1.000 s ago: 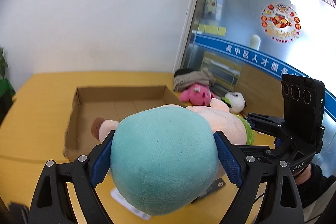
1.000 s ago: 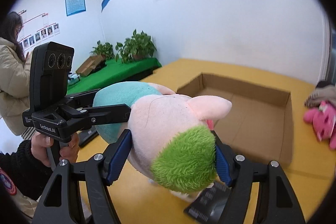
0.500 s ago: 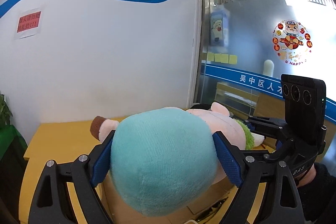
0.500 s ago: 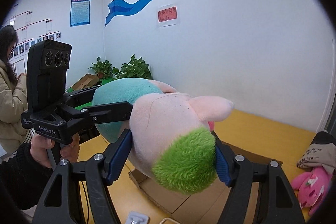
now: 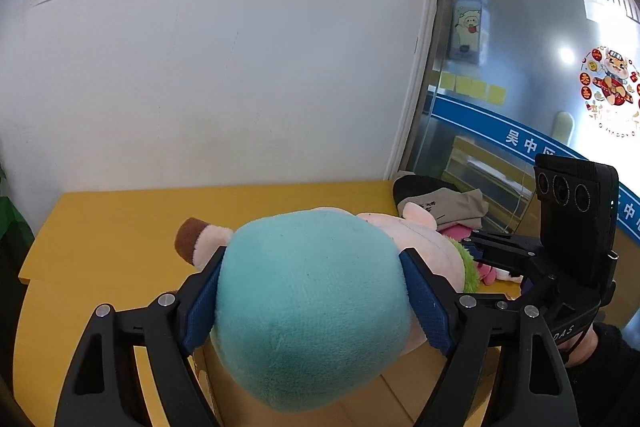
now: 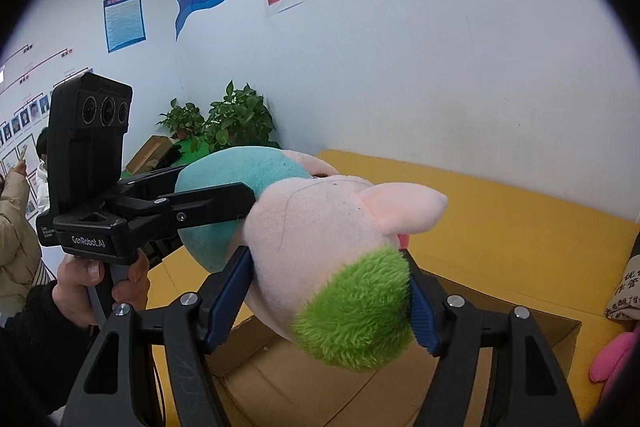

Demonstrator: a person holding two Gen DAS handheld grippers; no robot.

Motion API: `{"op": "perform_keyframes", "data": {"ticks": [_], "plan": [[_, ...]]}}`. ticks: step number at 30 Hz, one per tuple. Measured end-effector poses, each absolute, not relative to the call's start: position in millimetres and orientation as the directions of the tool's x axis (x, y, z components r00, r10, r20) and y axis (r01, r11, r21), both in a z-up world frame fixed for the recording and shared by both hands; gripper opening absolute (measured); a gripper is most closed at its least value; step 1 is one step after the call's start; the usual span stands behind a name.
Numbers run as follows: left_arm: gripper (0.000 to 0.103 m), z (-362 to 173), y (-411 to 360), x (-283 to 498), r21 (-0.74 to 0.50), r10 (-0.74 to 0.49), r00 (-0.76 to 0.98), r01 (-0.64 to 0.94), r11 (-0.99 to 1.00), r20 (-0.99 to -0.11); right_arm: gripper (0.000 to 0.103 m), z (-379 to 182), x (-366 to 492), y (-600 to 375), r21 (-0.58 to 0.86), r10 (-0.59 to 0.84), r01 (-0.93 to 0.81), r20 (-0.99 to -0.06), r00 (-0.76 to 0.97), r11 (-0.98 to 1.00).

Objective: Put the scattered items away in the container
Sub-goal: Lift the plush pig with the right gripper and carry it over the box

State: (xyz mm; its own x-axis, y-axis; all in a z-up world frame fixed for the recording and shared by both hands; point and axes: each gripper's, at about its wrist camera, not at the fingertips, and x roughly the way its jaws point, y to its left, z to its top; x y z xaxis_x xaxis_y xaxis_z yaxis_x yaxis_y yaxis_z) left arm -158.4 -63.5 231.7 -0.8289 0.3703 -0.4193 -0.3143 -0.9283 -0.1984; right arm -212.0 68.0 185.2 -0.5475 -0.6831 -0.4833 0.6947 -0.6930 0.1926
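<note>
A big plush toy (image 5: 312,307) with a teal body, pink head and green tuft (image 6: 352,315) hangs in the air between both grippers. My left gripper (image 5: 312,259) has its blue pads pressed into the teal body, and its jaws are closing. My right gripper (image 6: 324,255) is shut on the pink head near the tuft. The open cardboard box (image 6: 500,303) lies right under the toy; its floor (image 5: 360,399) shows below the teal body. Each gripper shows in the other's view: the left one (image 6: 216,195) and the right one (image 5: 500,247).
The yellow table (image 5: 120,219) runs up to a white wall. A pink plush (image 6: 612,355) and a grey-black cloth bundle (image 5: 440,199) lie right of the box, by a glass door. Potted plants (image 6: 236,119) and a person in a beige coat (image 6: 16,227) are at the left.
Both grippers have carried the plush toy forward together. The box, which lay ahead of the toy a second ago, is now directly beneath it.
</note>
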Motion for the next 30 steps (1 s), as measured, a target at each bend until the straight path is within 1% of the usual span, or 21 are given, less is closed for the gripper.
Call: {"op": "perform_keyframes", "data": {"ticks": [5,10,13,16,18,20,21,22,24,27,29,30], "plan": [[0.086,186,-73,-203,-0.211,0.349,-0.803,-0.281,-0.936,-0.482,0.07,136,-253,57,0.241,-0.677,0.674,-0.528,-0.513,-0.699],[0.086,137,-93,-243,-0.25,0.343,-0.772,-0.243,-0.937,-0.535,0.07,82,-285,43,0.265,-0.662,0.66,-0.583,-0.471,-0.703],[0.085,106,-95,-260,-0.239,0.32,-0.744,-0.219,-0.946,-0.587,0.07,52,-301,42,0.288,-0.647,0.635,-0.612,-0.454,-0.717],[0.085,78,-91,-271,-0.25,0.324,-0.708,-0.211,-0.945,-0.628,0.071,28,-315,47,0.315,-0.639,0.609,-0.633,-0.437,-0.728],[0.086,69,-86,-275,-0.242,0.318,-0.687,-0.208,-0.948,-0.653,0.071,14,-321,47,0.318,-0.628,0.597,-0.651,-0.427,-0.736],[0.086,54,-84,-280,-0.214,0.279,-0.659,-0.18,-0.96,-0.698,0.071,0,-328,41,0.323,-0.613,0.587,-0.681,-0.401,-0.743],[0.086,47,-85,-283,-0.202,0.253,-0.647,-0.154,-0.967,-0.72,0.073,-6,-333,35,0.321,-0.604,0.587,-0.699,-0.383,-0.743],[0.087,43,-87,-285,-0.201,0.239,-0.64,-0.133,-0.971,-0.73,0.075,-9,-331,29,0.291,-0.588,0.599,-0.709,-0.388,-0.746],[0.089,45,-93,-282,-0.198,0.213,-0.656,-0.098,-0.975,-0.724,0.08,-9,-327,32,0.264,-0.583,0.613,-0.704,-0.405,-0.744],[0.089,58,-95,-271,-0.144,0.159,-0.682,-0.079,-0.986,-0.713,0.08,6,-319,29,0.222,-0.539,0.592,-0.721,-0.435,-0.775],[0.09,74,-96,-254,-0.106,0.125,-0.718,-0.071,-0.992,-0.685,0.08,26,-305,33,0.183,-0.527,0.6,-0.709,-0.469,-0.779],[0.094,84,-97,-244,-0.097,0.113,-0.74,-0.065,-0.993,-0.663,0.08,38,-300,28,0.164,-0.524,0.604,-0.699,-0.487,-0.78]]}}
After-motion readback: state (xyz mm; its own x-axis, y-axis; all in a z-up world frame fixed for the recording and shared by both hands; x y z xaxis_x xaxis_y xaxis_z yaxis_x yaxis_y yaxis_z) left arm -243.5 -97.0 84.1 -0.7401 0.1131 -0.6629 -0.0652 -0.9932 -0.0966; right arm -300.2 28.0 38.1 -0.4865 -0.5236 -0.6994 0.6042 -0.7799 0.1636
